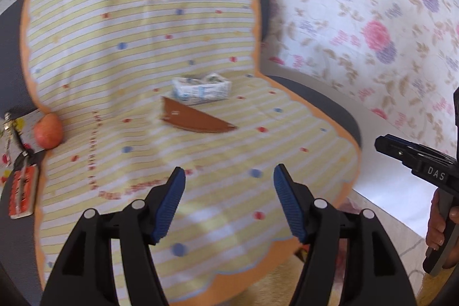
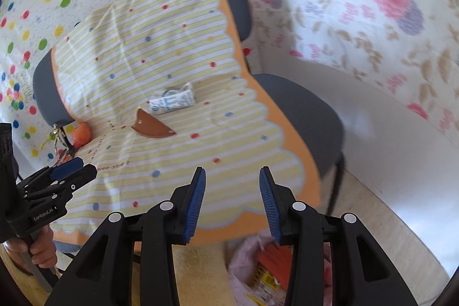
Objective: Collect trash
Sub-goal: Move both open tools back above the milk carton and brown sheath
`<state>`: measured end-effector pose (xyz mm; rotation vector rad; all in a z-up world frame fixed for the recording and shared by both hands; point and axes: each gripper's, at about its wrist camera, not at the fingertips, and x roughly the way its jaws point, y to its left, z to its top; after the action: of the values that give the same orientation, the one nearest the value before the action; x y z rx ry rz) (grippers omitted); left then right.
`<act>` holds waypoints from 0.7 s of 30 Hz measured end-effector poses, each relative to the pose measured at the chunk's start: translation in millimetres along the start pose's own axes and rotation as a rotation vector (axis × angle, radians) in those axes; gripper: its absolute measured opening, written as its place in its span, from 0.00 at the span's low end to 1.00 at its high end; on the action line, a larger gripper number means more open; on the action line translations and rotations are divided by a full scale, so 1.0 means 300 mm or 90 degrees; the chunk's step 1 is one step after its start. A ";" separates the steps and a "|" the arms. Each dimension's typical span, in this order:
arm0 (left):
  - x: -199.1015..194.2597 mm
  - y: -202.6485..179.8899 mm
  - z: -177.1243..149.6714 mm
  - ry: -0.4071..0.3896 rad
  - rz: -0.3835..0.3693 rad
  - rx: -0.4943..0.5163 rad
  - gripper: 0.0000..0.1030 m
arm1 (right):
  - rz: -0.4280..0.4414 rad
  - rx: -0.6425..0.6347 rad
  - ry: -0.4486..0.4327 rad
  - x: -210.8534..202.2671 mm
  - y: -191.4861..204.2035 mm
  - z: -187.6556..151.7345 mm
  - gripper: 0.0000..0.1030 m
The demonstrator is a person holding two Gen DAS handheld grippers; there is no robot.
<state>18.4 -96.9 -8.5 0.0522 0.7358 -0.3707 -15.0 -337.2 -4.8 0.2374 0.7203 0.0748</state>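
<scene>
Left wrist view: left gripper (image 1: 229,202) jaws apart, empty, above striped cloth (image 1: 114,33) on chair. Crumpled carton (image 1: 200,89) mid-seat, touching brown leather piece (image 1: 195,121). Apple (image 1: 48,131), keys (image 1: 13,134) at cloth's left edge.

Right wrist view: right gripper (image 2: 232,202) jaws apart, empty. Carton well ahead, unobstructed. Pink trash bag (image 2: 252,263) on floor below. Grey chair seat (image 2: 309,111) bare at right; floral wall (image 2: 373,19) behind.

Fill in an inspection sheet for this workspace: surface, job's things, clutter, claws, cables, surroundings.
Surface: striped cloth draped over a grey chair.
Job's things: crumpled carton on the seat; pink bag with wrappers on the floor.
Clutter: brown pouch, apple, keys.
Claws: left claw and right claw open, empty.
Cables: nothing seen.
Surroundings: flowered and dotted sheets behind.
</scene>
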 end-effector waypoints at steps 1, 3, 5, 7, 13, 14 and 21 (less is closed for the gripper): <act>0.004 0.027 0.004 -0.001 0.008 -0.011 0.61 | 0.009 -0.010 0.001 0.023 0.022 0.015 0.40; 0.013 0.089 0.011 0.000 0.029 -0.036 0.61 | 0.023 -0.029 0.005 0.071 0.059 0.042 0.40; 0.028 0.140 0.017 0.001 0.048 -0.055 0.61 | 0.038 -0.047 0.009 0.123 0.096 0.072 0.40; 0.050 0.186 0.024 0.004 0.078 -0.070 0.64 | 0.045 -0.064 0.014 0.177 0.130 0.106 0.40; 0.123 0.290 0.040 0.020 0.131 -0.090 0.64 | 0.059 -0.092 0.033 0.344 0.199 0.201 0.40; 0.134 0.302 0.043 0.021 0.132 -0.091 0.64 | 0.065 -0.094 0.040 0.371 0.210 0.214 0.40; 0.197 0.364 0.046 0.041 0.134 -0.107 0.64 | 0.082 -0.110 0.106 0.616 0.285 0.266 0.19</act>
<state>105.4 -16.0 -46.6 -0.0179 0.8152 -0.1065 177.8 -241.7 -45.3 0.1129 0.8596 0.2804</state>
